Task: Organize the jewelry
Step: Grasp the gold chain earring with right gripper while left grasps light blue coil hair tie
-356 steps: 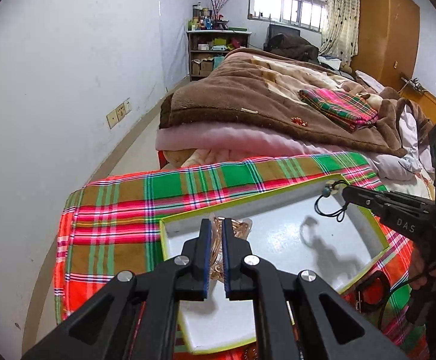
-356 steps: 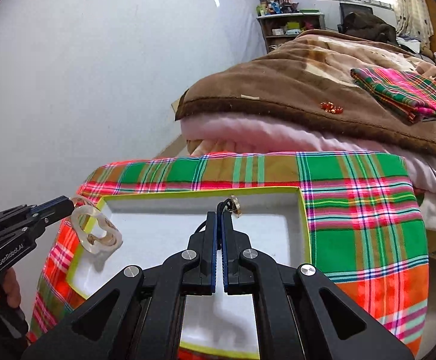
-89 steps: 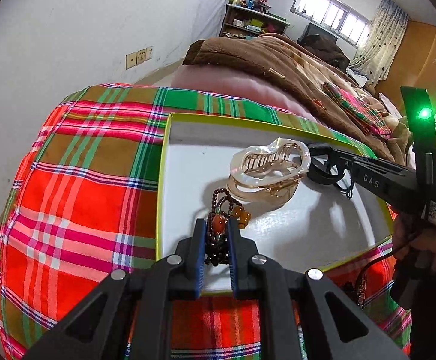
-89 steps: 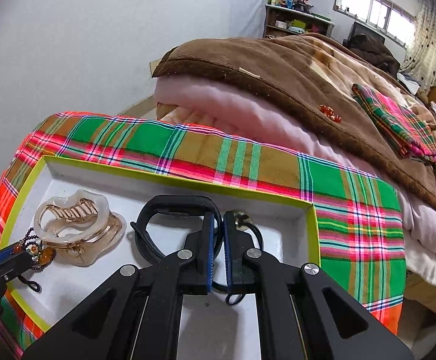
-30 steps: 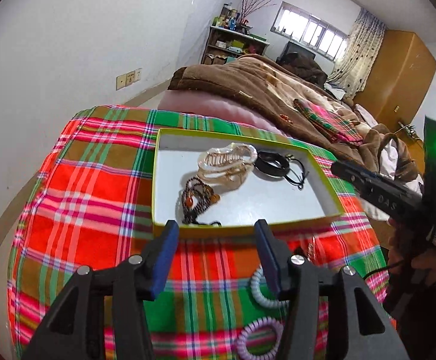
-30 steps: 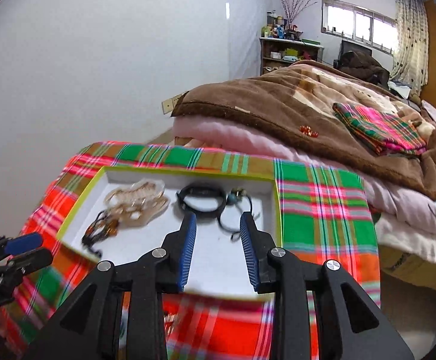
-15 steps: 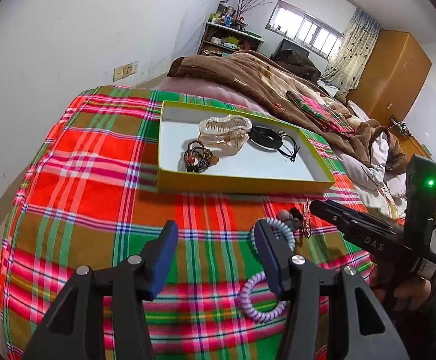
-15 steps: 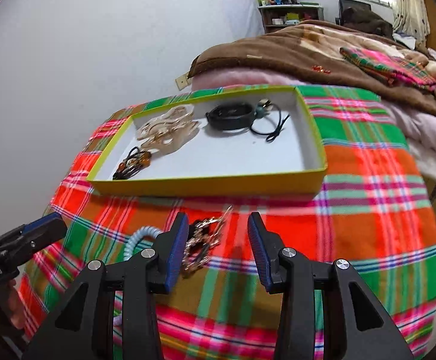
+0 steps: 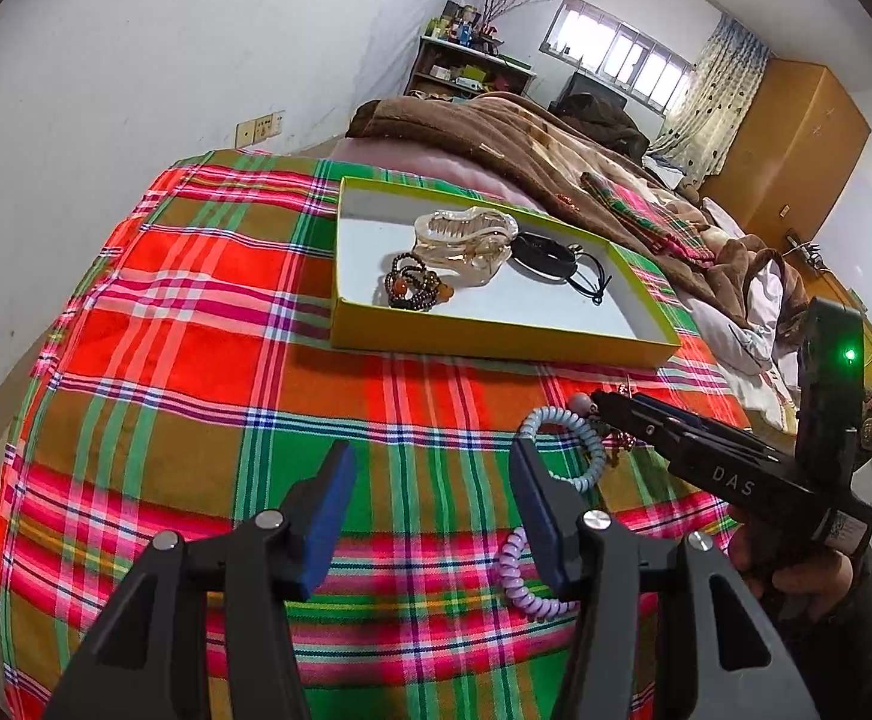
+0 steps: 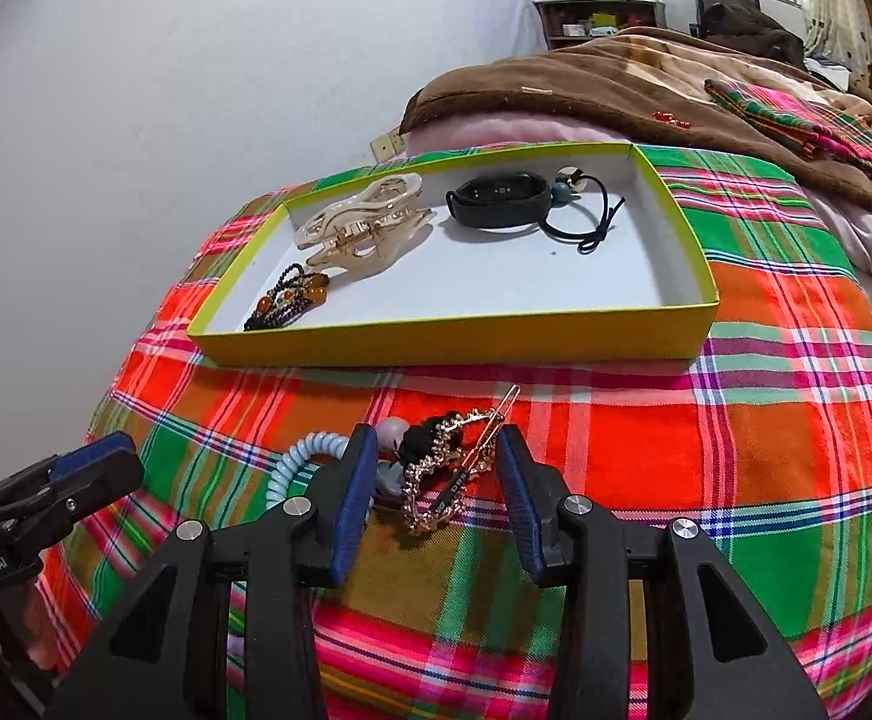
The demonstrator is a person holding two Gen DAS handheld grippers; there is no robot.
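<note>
- While the left gripper (image 9: 430,504) gapes wide and empty over the cloth (image 9: 196,312), its view shows the tray (image 9: 496,339) already holding clip (image 9: 466,237), beads (image 9: 415,288) and band (image 9: 541,252); two coil ties (image 9: 562,468) remain outside.
- Right view: the right gripper (image 10: 433,480), its jaws just opening, straddles a gold chain piece (image 10: 442,480), seemingly not gripped.

Your left gripper (image 9: 430,474): black angular frame, blue ribbed pads (image 9: 329,498), silver screw heads at pivots; white "GenRobot.AI" lettering on side in right wrist view. Your right gripper (image 10: 433,468): same black frame, blue pads, silver screws; white "DAS" lettering on side, upright black module with green light, small white label near grip.
</note>
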